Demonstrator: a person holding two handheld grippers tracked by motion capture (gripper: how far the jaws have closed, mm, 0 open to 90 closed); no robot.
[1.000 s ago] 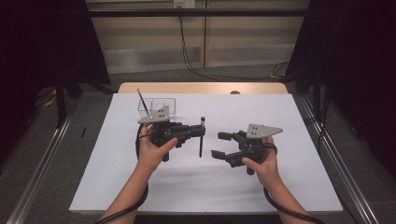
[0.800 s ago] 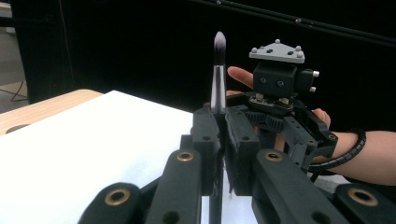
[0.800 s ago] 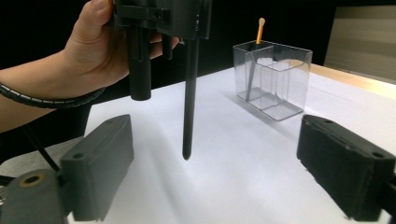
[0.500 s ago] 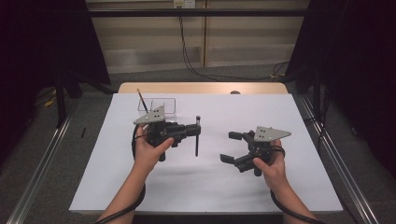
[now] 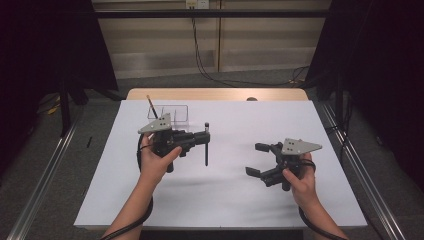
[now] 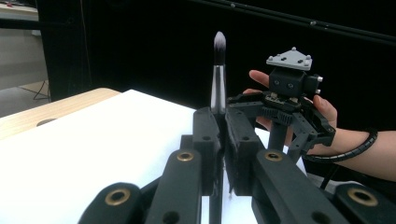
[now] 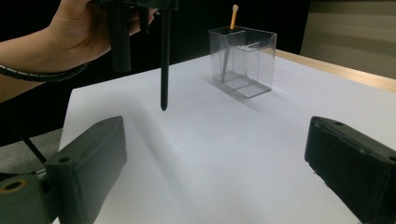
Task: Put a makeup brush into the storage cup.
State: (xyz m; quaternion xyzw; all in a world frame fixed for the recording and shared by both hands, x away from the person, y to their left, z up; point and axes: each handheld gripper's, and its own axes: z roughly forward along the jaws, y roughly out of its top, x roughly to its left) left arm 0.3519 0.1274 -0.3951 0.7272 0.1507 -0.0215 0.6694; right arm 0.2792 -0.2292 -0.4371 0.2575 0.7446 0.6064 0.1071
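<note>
Left gripper (image 5: 204, 140) clamps slim black makeup brush (image 5: 206, 150) mid-handle, brush upright above white table cover (image 5: 225, 200) (bristle tip up, handle end hanging below jaws). Right gripper (image 5: 257, 159) w/ jaws wide, just been opening, nothing btwn them, well apart from brush. Clear plastic organizer box (image 5: 175, 114) sits behind.

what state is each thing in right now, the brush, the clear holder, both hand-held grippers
left hand-held gripper: shut on the makeup brush
makeup brush: upright, bristles up, handle tip hanging clear above the table
right hand-held gripper: open, nothing between its jaws, which have just been opening
clear organizer: upright on the white sheet, one orange-handled stick standing in it
white sheet: flat on the table
</note>
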